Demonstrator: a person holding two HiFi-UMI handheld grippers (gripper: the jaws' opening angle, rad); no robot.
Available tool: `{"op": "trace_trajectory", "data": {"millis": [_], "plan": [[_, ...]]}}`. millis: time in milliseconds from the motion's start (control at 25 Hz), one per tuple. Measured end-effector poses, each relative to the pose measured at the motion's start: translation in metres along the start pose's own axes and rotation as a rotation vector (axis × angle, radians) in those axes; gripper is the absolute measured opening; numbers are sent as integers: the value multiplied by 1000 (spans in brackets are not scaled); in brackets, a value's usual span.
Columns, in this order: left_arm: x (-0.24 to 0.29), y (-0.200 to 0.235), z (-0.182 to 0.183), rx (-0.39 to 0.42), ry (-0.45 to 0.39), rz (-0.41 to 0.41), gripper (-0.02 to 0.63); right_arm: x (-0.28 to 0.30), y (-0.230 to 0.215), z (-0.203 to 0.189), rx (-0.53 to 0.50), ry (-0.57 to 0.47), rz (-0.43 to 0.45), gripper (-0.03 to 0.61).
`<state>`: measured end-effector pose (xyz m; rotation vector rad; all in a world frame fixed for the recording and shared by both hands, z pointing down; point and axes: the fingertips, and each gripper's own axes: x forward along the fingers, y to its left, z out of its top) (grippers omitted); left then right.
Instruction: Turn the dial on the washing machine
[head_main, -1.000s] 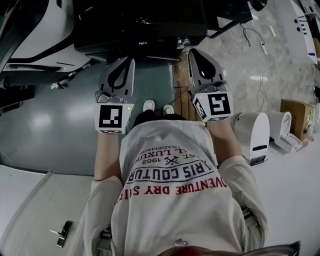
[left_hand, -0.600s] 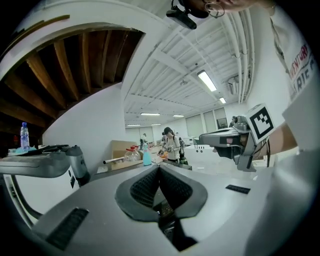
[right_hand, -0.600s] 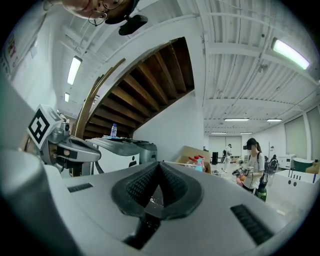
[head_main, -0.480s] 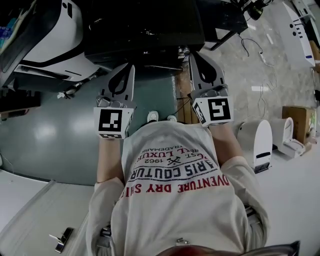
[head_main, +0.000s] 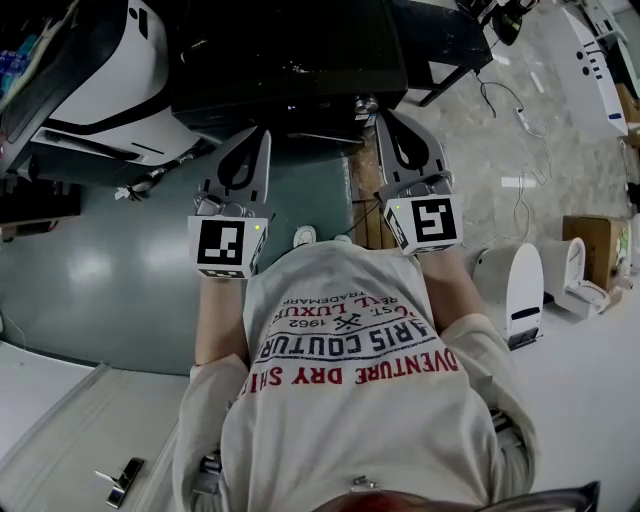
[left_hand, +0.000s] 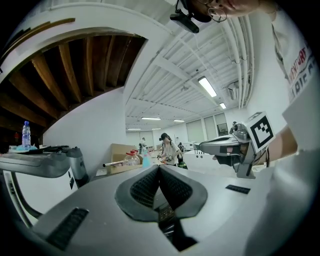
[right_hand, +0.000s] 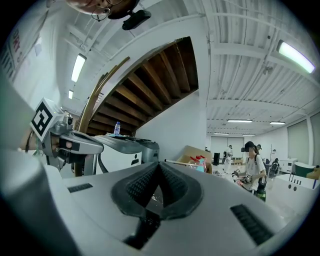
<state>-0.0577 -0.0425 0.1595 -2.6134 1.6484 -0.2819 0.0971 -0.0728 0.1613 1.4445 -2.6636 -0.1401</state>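
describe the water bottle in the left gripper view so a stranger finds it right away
Find the dark wooden beams at the upper left. Below them, at the far left edge, a clear bottle stands upright atop a grey machine. Its blue cap sets it apart from the red-topped bottles farther right.

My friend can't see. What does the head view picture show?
Seen from above, a person in a white printed T-shirt holds the left gripper and right gripper side by side, both shut and empty, pointing toward a black boxy machine.
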Motion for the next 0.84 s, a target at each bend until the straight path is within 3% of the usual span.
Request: {"op": "trace_trajectory", "data": {"millis": [840], "plan": [[-1, -2, 2, 5, 16, -22, 15, -4, -10, 0, 50, -7, -40, 28]]}}
